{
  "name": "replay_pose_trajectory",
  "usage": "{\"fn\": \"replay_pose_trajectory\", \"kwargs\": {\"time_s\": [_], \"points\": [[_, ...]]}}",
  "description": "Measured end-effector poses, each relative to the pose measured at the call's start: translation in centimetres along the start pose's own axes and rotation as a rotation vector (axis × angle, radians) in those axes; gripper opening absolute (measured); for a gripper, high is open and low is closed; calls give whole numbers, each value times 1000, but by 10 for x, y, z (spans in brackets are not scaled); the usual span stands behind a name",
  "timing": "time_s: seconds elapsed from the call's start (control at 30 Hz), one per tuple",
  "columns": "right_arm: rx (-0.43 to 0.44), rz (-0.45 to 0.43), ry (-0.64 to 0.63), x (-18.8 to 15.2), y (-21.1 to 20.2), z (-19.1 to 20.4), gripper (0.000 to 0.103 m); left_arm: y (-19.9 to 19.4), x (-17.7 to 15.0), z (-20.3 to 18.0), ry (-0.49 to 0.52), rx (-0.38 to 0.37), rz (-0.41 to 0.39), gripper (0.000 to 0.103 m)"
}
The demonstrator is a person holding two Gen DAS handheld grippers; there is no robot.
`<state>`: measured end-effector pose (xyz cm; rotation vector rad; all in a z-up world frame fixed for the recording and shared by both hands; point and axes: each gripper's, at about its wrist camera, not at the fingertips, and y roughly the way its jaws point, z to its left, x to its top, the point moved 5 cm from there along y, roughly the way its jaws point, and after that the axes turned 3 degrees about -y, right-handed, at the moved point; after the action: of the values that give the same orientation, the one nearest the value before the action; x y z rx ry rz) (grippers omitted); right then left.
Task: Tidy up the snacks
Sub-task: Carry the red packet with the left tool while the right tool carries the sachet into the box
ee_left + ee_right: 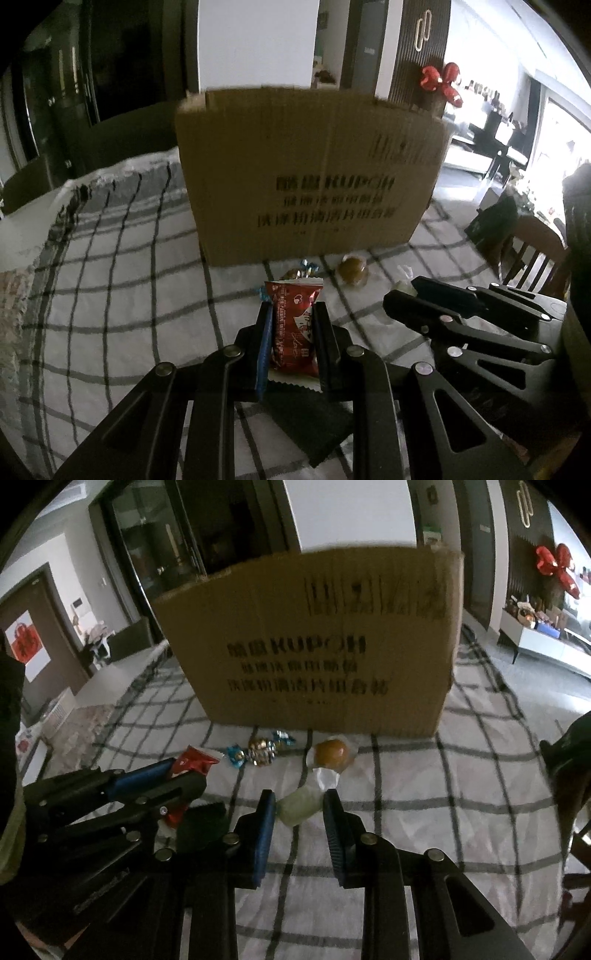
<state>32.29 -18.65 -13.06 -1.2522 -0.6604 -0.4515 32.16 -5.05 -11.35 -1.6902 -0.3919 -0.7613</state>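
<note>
My left gripper [293,314] is shut on a red snack packet [295,325], holding it just above the checked tablecloth; it also shows in the right wrist view [192,760]. My right gripper [300,801] is open around a pale green wrapped snack [300,805] lying on the cloth, jaws on either side and apart from it. A round brown wrapped pastry [332,753] and several small blue and gold candies [258,751] lie in front of a tall cardboard box [314,646], which also shows in the left wrist view [310,173].
The table wears a white cloth with dark checks [129,277]. A wooden chair [535,251] stands at the right edge. Cabinets and a red balloon decoration [443,79] are in the background.
</note>
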Motion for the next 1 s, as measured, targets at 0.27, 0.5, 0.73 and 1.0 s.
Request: {"fn": "replay_pose_trajectory", "kwargs": {"time_s": [0.27, 0.5, 0.73, 1.0], "points": [[-5, -117, -11, 28, -48, 2, 28, -44, 33, -8, 43, -3, -125, 22], [-30, -208, -53, 63, -75, 7, 28, -68, 70, -16, 105, 23, -216, 22], [-60, -294, -91, 108, -95, 4, 28, -74, 113, -20, 128, 27, -269, 22], [-69, -294, -84, 149, -81, -13, 28, -48, 155, -19, 121, 36, -243, 22]]}}
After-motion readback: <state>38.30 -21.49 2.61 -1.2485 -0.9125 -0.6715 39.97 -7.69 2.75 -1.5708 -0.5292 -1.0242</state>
